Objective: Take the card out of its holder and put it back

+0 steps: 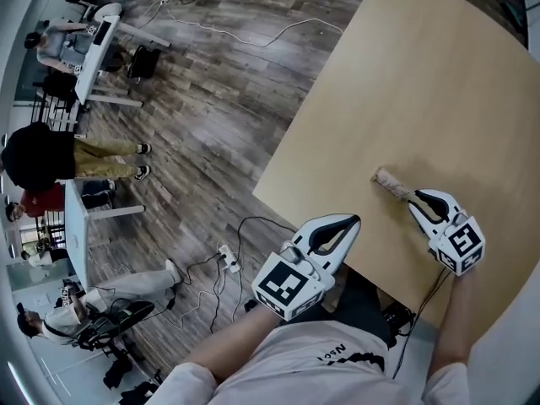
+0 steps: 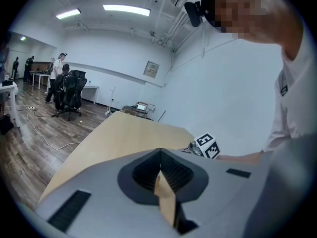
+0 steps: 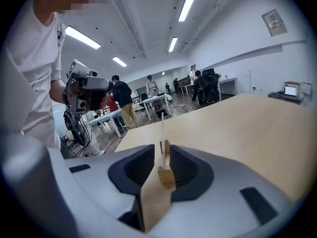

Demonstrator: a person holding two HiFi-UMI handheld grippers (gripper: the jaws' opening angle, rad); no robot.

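A small wooden card holder point(image 1: 391, 182) lies on the light wooden table point(image 1: 422, 83) near its front edge. In the right gripper view the holder point(image 3: 166, 174) sits between the jaws, and a thin white card point(image 3: 162, 133) stands upright in it, seen edge-on. My right gripper point(image 1: 415, 199) is shut on the near end of the holder. My left gripper point(image 1: 353, 220) hovers over the table's edge, a short way left of the holder. Its jaws meet at the tips point(image 2: 161, 155) with nothing between them.
The table's near edge point(image 1: 337, 247) runs diagonally under the left gripper. Beyond it is a wood floor with cables and a power strip point(image 1: 226, 258). Desks point(image 1: 105, 32) and several people stand far left. The right gripper's marker cube point(image 2: 208, 146) shows in the left gripper view.
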